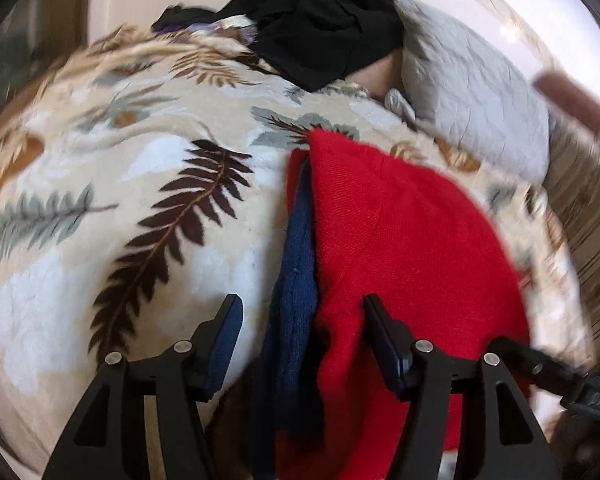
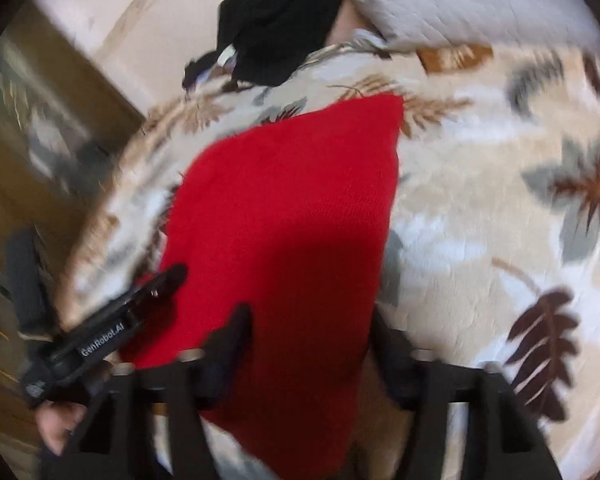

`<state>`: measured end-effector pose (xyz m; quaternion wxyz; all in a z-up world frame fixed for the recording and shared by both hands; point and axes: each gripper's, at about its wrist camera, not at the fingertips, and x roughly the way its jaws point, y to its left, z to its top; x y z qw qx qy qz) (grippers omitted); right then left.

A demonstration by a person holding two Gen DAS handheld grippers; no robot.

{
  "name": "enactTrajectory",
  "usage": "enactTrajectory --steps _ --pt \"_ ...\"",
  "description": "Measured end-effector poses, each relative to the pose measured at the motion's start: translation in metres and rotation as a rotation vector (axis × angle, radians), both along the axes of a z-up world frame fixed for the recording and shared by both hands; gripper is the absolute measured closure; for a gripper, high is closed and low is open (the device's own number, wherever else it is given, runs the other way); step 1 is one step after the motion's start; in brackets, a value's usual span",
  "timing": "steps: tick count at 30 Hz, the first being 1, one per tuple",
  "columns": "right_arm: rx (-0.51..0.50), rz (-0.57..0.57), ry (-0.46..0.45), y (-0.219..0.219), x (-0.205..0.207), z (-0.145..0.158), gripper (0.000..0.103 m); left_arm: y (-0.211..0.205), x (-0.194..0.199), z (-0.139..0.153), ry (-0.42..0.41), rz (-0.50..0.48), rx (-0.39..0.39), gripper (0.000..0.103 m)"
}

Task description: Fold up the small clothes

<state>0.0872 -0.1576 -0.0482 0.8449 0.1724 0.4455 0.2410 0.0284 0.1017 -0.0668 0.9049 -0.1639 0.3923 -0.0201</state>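
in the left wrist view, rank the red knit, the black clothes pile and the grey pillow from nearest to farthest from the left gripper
From the left gripper:
1. red knit, right under the open fingers, centre-right.
2. grey pillow, further off, upper right.
3. black clothes pile, top centre, slightly beyond the pillow.

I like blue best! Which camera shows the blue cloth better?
The left wrist view. There the blue cloth shows as a long strip along the left edge of the red cloth, between the open left claw's fingers. The right wrist view shows only red cloth, no blue.
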Motion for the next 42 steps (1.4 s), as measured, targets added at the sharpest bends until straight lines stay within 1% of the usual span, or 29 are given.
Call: enactTrajectory --steps 2,3,5,6,7,8,9,11,12,13,14,15,16,19,22,23,24,25,26,28,30,32,33,34,36,38,39,40,42 --pt "0.023 -0.006 -0.022 -0.006 -0.004 0.003 0.026 0.006 -0.012 0.010 -0.044 -0.002 -0.060 0.039" --pt "0.041 -0.009 -0.022 -0.010 -0.003 0.003 0.025 0.005 -0.016 0.008 -0.035 -0.011 -0.015 0.039" --pt "0.100 -0.002 0.027 -0.015 0.002 -0.005 0.025 0.005 -0.014 -0.013 0.062 -0.007 0.044 0.052" --pt "0.114 0.018 0.050 -0.014 0.005 -0.011 0.025 0.011 -0.016 -0.029 0.090 -0.028 -0.034 0.055" --pt "0.090 0.058 0.060 -0.007 0.005 -0.016 0.037 0.013 -0.019 -0.028 0.069 -0.029 -0.037 0.059" --pt "0.005 0.086 0.045 0.002 0.003 -0.018 0.049 0.011 -0.020 -0.023 0.068 -0.033 -0.016 0.062" --pt "-0.026 0.094 0.032 0.006 0.001 -0.018 0.051 0.008 -0.019 -0.017 0.071 -0.038 0.005 0.067" --pt "0.011 0.088 0.033 0.002 0.000 -0.013 0.047 0.004 -0.019 -0.007 0.076 -0.047 0.013 0.068" --pt "0.043 0.076 0.042 -0.005 0.002 -0.012 0.038 0.003 -0.020 0.000 0.061 -0.063 0.002 0.068" --pt "0.084 0.041 0.033 -0.017 0.004 -0.008 0.028 0.003 -0.020 0.008 0.034 -0.070 -0.006 0.066" --pt "0.100 0.013 0.016 -0.024 0.006 -0.005 0.024 0.002 -0.019 0.017 -0.004 -0.071 -0.006 0.050" --pt "0.117 -0.018 0.000 -0.034 0.011 0.000 0.020 0.004 -0.015 0.027 -0.046 -0.066 0.007 0.027" --pt "0.130 -0.031 0.002 -0.038 0.016 0.001 0.020 0.005 -0.010 0.032 -0.067 -0.061 0.019 0.018" --pt "0.214 -0.042 0.053 -0.045 0.048 -0.001 0.020 0.007 0.024 0.027 -0.034 -0.080 -0.017 0.018" --pt "0.241 0.002 0.160 -0.029 0.077 -0.025 0.020 0.003 0.058 -0.018 0.153 -0.104 -0.043 0.019" --pt "0.227 0.044 0.174 -0.018 0.082 -0.030 0.023 0.004 0.059 -0.024 0.126 -0.109 -0.066 0.021" --pt "0.151 0.077 0.134 -0.005 0.082 -0.026 0.038 0.001 0.058 -0.023 0.115 -0.130 -0.070 0.042" --pt "0.097 0.095 0.103 0.003 0.080 -0.018 0.049 0.000 0.058 -0.020 0.116 -0.164 -0.116 0.067" --pt "0.071 0.103 0.082 0.007 0.077 -0.009 0.054 0.000 0.057 -0.016 0.111 -0.156 -0.129 0.071" --pt "0.028 0.128 -0.008 0.009 0.066 0.022 0.059 -0.015 0.050 -0.001 0.053 -0.163 -0.028 0.077" --pt "-0.001 0.137 -0.059 0.005 0.056 0.041 0.059 -0.022 0.046 0.007 0.036 -0.178 -0.044 0.077" --pt "-0.031 0.117 -0.063 -0.008 0.051 0.045 0.058 -0.026 0.044 0.007 0.020 -0.200 -0.097 0.075" --pt "-0.045 0.098 -0.040 -0.014 0.053 0.037 0.053 -0.034 0.046 0.000 0.040 -0.211 -0.085 0.066" --pt "-0.038 0.074 0.004 -0.021 0.057 0.023 0.044 -0.039 0.049 -0.009 0.069 -0.206 -0.049 0.052" --pt "0.024 0.049 0.107 -0.031 0.068 -0.007 0.035 -0.038 0.050 -0.014 0.075 -0.151 0.004 0.032" --pt "0.194 0.026 0.134 -0.053 0.065 -0.023 0.033 -0.033 0.046 -0.006 0.060 -0.132 -0.009 0.030" --pt "0.237 0.011 0.124 -0.060 0.063 -0.025 0.030 -0.031 0.043 -0.001 0.036 -0.134 -0.017 0.027" --pt "0.250 -0.002 0.108 -0.062 0.063 -0.024 0.029 -0.030 0.042 0.001 0.018 -0.137 -0.016 0.019" --pt "0.263 0.016 0.114 -0.055 0.068 -0.029 0.025 -0.035 0.049 -0.010 0.041 -0.150 0.021 0.013"
